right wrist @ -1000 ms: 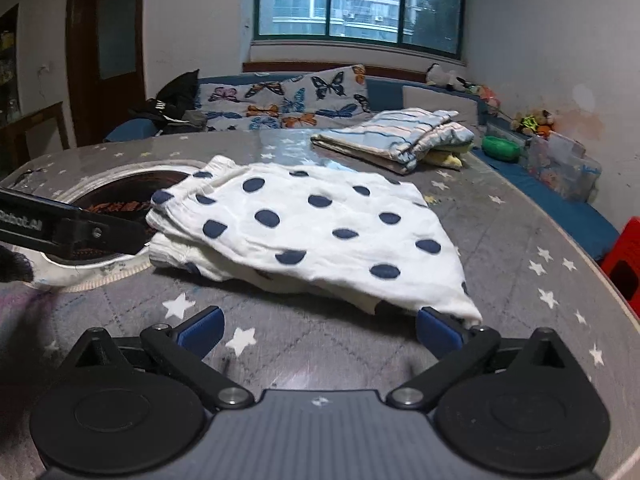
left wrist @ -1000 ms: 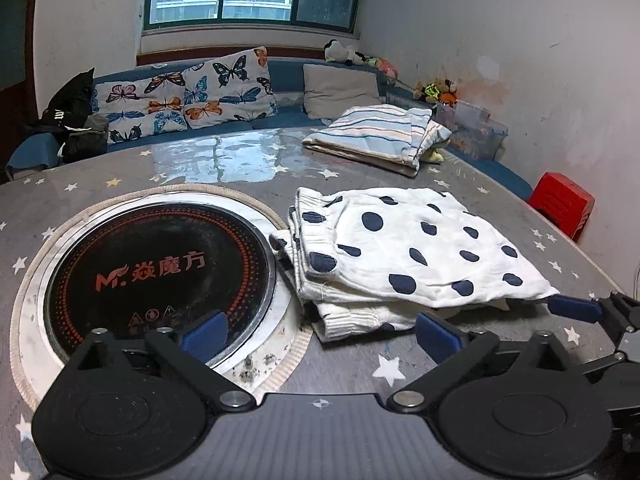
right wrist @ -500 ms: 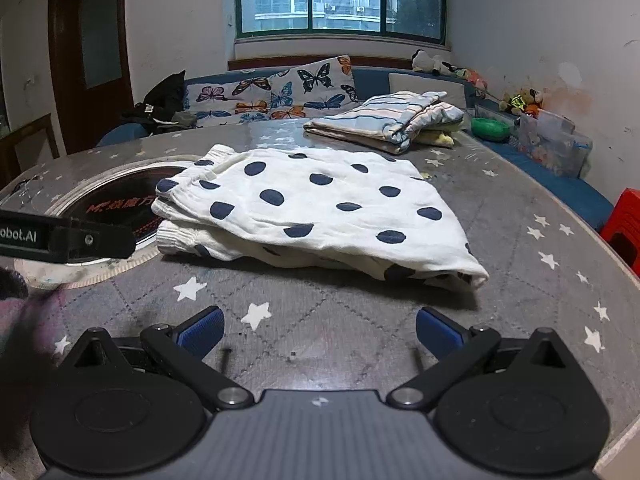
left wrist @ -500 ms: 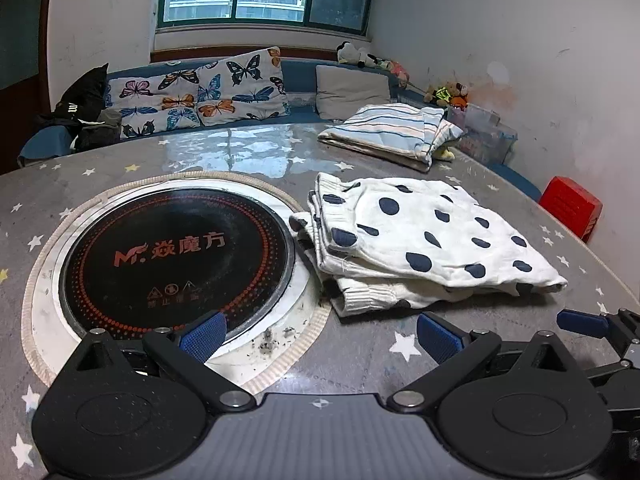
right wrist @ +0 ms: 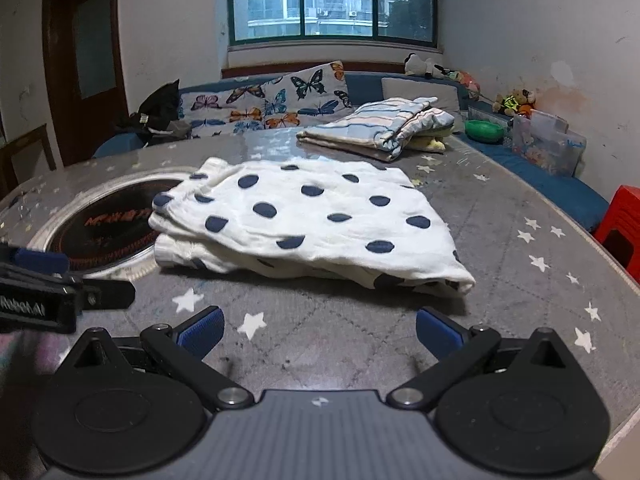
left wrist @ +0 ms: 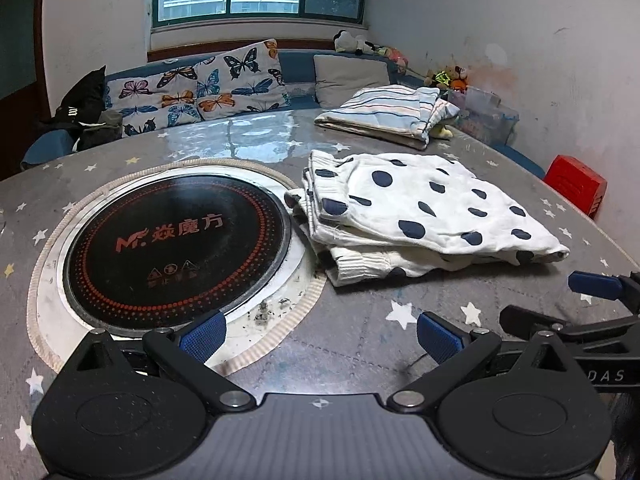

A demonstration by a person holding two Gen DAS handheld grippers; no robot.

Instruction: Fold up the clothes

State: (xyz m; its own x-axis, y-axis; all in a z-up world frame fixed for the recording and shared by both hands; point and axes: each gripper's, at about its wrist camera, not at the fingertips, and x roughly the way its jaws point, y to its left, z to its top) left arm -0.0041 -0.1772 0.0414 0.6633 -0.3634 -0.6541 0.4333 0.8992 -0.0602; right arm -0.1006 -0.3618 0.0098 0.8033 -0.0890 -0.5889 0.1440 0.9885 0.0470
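Two hand-held grippers: left [left wrist: 320, 338] and right [right wrist: 318, 330], fingers spread apart, empty, at near edge of surface [right wrist: 500, 216]
Dotted garment [right wrist: 308, 224]: folded, mid-surface, beside cooktop [left wrist: 176, 248]
Striped garment [left wrist: 384, 114]: folded, far edge

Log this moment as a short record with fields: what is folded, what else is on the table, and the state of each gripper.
garment in work: white polka-dot garment, folded, lying flat on the table
position: right beside the round cooktop, its edge at the cooktop's rim
other laundry: striped folded pile at the far side of the table
left gripper: open, empty, clear of the garment
right gripper: open, empty, clear of the garment
off the table: butterfly cushions, red stool
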